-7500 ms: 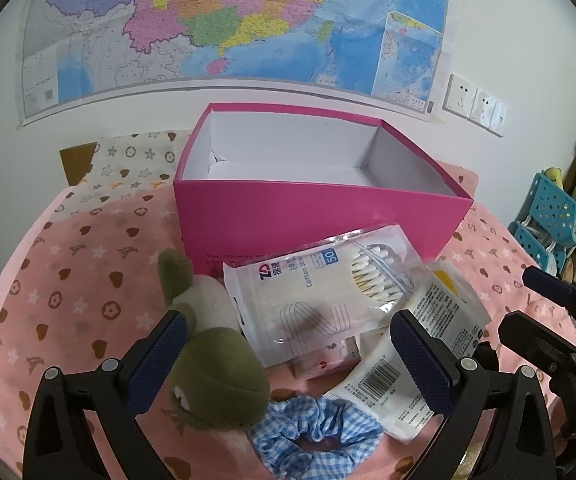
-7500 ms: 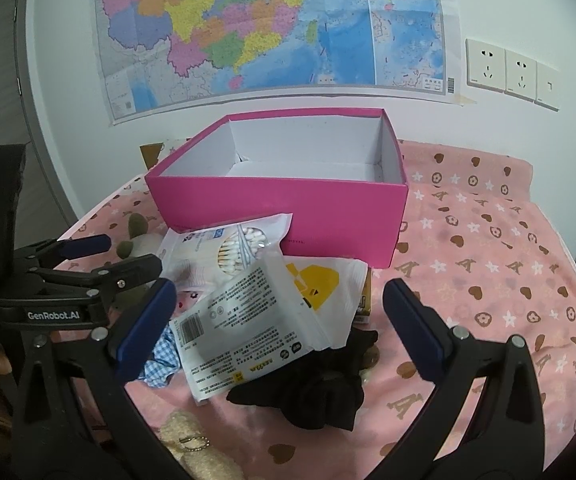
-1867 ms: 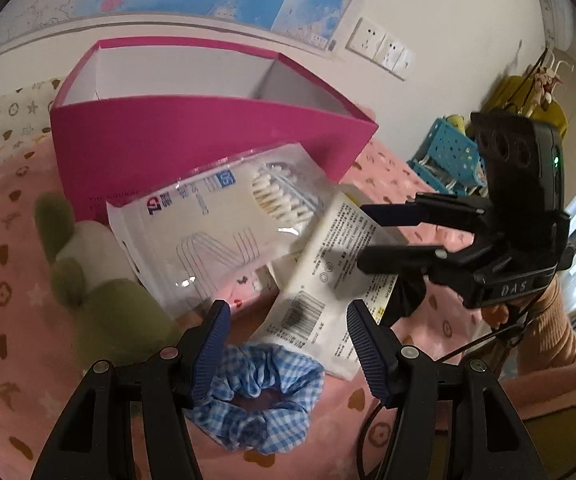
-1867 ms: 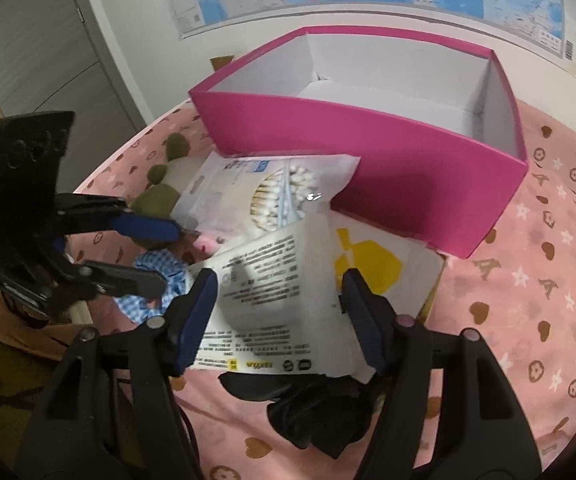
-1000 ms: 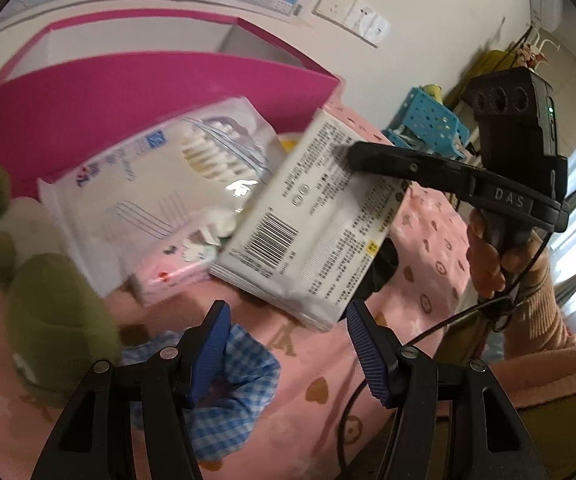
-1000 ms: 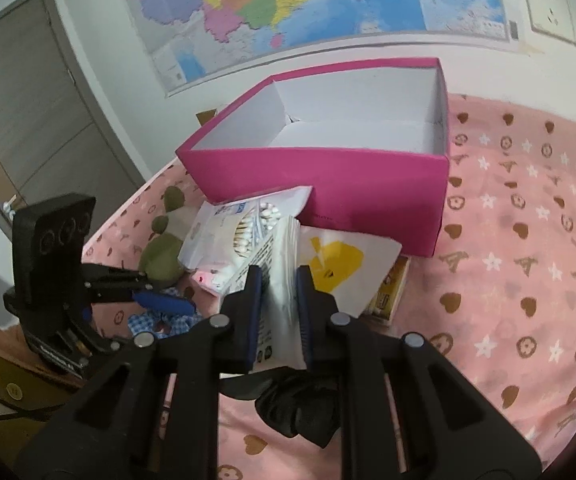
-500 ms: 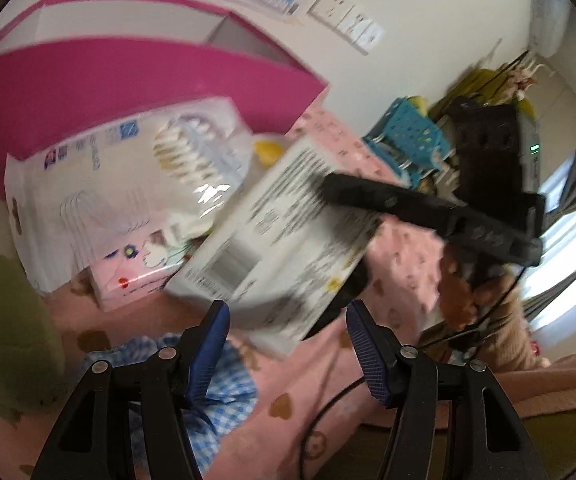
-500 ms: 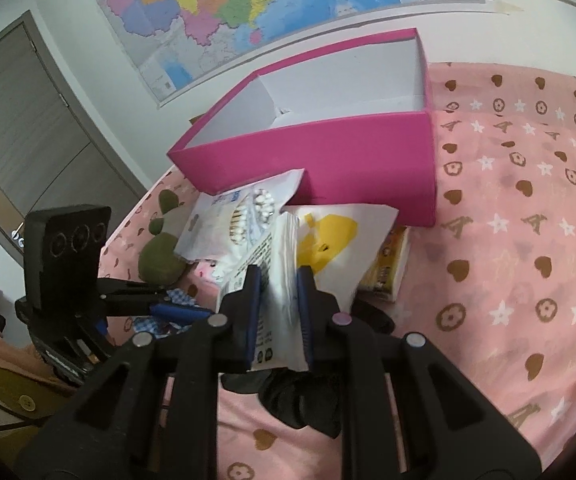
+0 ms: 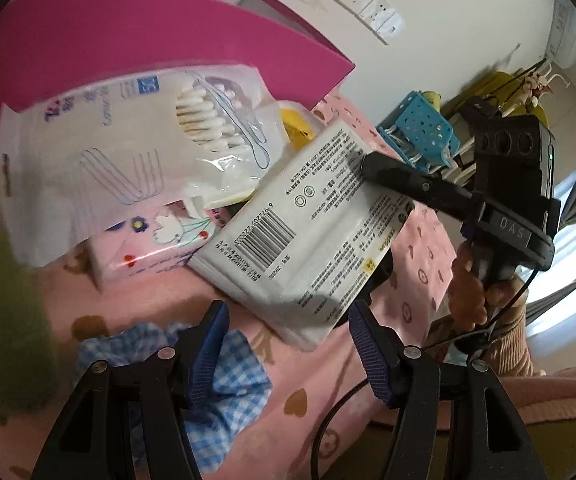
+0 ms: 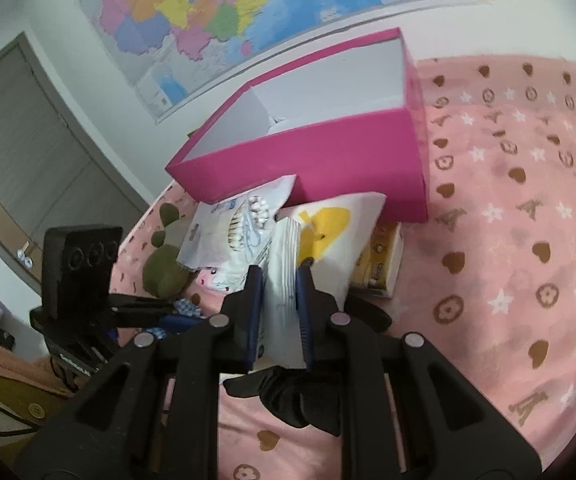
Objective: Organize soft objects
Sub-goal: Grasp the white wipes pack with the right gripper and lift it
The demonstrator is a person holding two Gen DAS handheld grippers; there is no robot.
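My right gripper (image 10: 277, 300) is shut on a white tissue pack (image 10: 283, 280) and holds it lifted above the pink cloth; the pack shows its barcode side in the left wrist view (image 9: 308, 228). My left gripper (image 9: 288, 344) is open and empty, low over a blue checked scrunchie (image 9: 223, 392). The open pink box (image 10: 328, 148) stands behind. A cotton swab bag (image 9: 127, 152), a small pink tissue pack (image 9: 147, 248) and a green plush toy (image 10: 163, 268) lie in front of the box.
A black cloth (image 10: 300, 396) lies under my right gripper. A yellow-printed white bag (image 10: 332, 236) and a yellow box (image 10: 384, 264) lie by the pink box's corner. A map (image 10: 227, 4) hangs on the wall. A blue plastic rack (image 9: 424, 132) stands beyond the table.
My right gripper closed on the white tissue pack and raised it off the pile. My left gripper narrowed somewhat, swung right and dropped toward the scrunchie.
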